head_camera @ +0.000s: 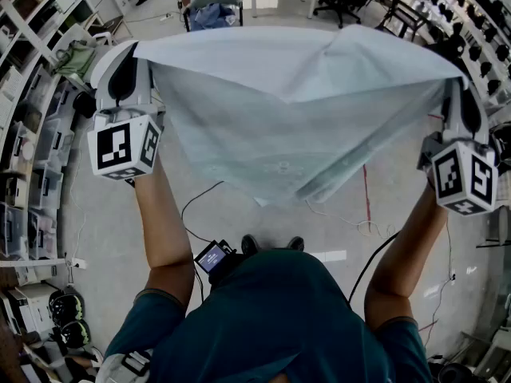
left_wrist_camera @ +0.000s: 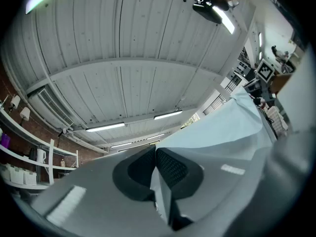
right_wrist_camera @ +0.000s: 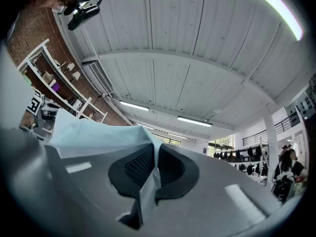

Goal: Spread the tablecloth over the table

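While the head view shows tablecloth (head_camera: pixel 295 110) hanging, gripper views show ceiling (left_wrist_camera: pixel 123 43).

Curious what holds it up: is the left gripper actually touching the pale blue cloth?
Touching. The left gripper view shows the left gripper shut on the tablecloth, its edge pinched between the jaws.

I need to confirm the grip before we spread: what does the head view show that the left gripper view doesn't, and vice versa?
Head view only: the tablecloth sagging to a low point over the floor, and both forearms. Left gripper view only: the left tool with its pads shut on the cloth's edge, ceiling lights above. Both: the cloth stretched away from that tool.
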